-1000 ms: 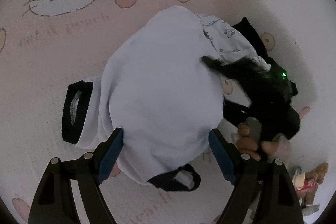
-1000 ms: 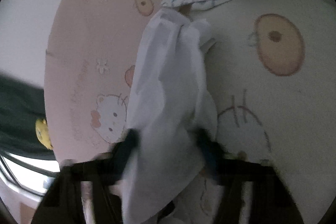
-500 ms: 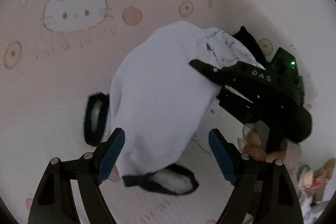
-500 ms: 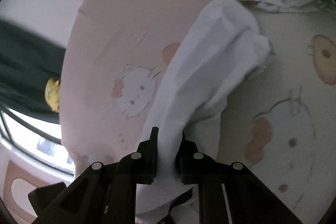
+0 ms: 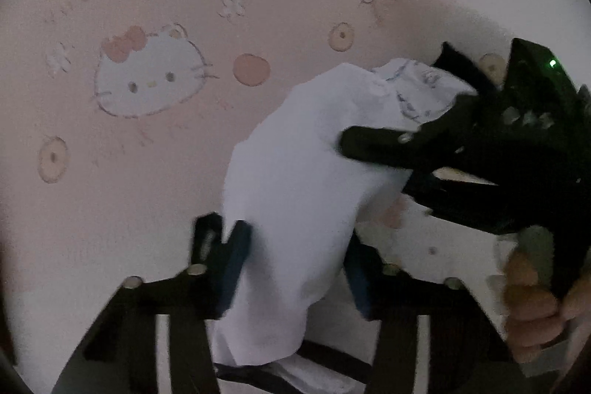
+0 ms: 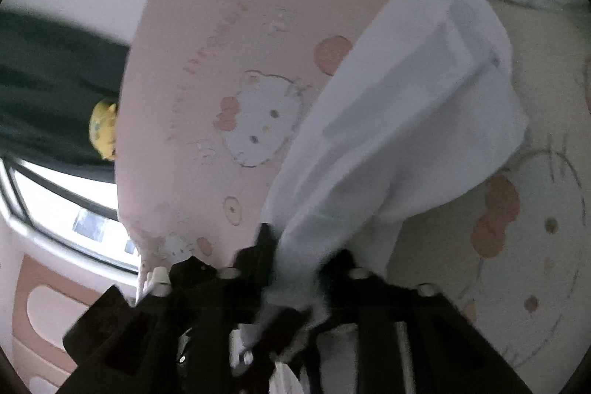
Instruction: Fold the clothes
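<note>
Since the earlier frame the left gripper [image 5: 291,257] had been closing its jaws, and they now sat around the lower part of the white garment [image 5: 303,194], the blue pads against the bunched cloth on either side, pinching it. In the left wrist view that garment hung as a long bundle above the pink cartoon-cat bedsheet [image 5: 155,24], its black-trimmed edge [image 5: 325,362] trailing below the left gripper. To the right of the garment, the right gripper [image 5: 354,143] reached in with 1 black finger laid across the white cloth; whether it still clamped the cloth could not be told from here. A hand [image 5: 532,305] gripped that tool's handle, well to the right of the garment. A patterned pale cloth [image 5: 417,87] lay just beyond the garment's top end.

In the right wrist view the right gripper [image 6: 295,268] had been widening its jaws, yet the white garment [image 6: 406,120] still ran down between them, bunched and blurred there, and looked caught. The garment stretched up and right over the bedsheet [image 6: 221,36]. Left of the garment, past the sheet's edge, were a dark green fabric [image 6: 48,72] with a yellow figure [image 6: 103,128], and a window [image 6: 70,205].
</note>
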A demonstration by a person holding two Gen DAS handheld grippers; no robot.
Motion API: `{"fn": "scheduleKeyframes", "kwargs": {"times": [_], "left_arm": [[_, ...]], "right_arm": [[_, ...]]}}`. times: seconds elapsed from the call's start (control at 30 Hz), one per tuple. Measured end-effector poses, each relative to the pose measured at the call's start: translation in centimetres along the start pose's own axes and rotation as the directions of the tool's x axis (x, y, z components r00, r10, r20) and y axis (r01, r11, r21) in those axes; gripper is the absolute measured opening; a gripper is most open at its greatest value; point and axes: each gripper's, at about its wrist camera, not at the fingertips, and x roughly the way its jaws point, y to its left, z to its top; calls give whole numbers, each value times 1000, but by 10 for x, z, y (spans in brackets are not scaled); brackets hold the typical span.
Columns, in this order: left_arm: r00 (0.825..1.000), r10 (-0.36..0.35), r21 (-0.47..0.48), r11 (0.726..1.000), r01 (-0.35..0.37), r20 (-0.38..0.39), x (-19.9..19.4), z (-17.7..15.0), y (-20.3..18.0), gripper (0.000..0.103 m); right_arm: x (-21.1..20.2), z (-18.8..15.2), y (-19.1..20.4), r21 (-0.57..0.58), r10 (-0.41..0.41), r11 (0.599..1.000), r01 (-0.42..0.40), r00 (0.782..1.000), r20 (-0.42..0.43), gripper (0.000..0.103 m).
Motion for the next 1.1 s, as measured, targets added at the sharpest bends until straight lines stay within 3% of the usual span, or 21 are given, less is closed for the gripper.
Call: {"fn": "scheduleKeyframes", "kwargs": {"times": [0.1,0.17,0.33,0.5,0.63,0.83,0.9,0.93,1.0,1.07,1.1], "left_arm": [[1000,18,-23,1000,-18,10,0,-2,9,35],[1000,22,-53,998,-22,8,1,-3,18,34],[998,59,-122,991,-61,-19,7,-6,44,33],[996,-28,-266,964,5,-81,18,-17,84,33],[989,-106,-355,933,65,-99,23,-23,108,33],[986,-142,-366,925,99,-92,24,-25,113,33],[985,-149,-359,927,110,-83,24,-27,114,33],[985,-154,-358,926,116,-79,25,-29,115,35],[983,-161,-347,930,121,-88,25,-28,116,39],[985,-129,-337,938,85,-110,22,-26,118,66],[987,-110,-335,940,65,-117,19,-24,118,69]], "right_arm": [[-1,2,-6,36,-18,999,18,1000,-5,57],[-5,4,-16,81,-18,997,17,1000,4,62],[-9,7,-50,295,-40,955,12,995,87,68],[-1,6,-76,445,-83,895,13,987,139,68],[16,5,-69,408,-85,913,24,988,132,68],[48,2,-50,285,-172,948,139,981,93,67],[51,1,-46,269,-185,951,152,977,105,45],[51,1,-41,232,-196,958,166,974,112,39],[52,3,-30,154,-217,968,197,967,130,9],[52,5,-19,73,-239,970,230,960,145,8],[51,6,-12,28,-240,971,239,959,152,8]]}}
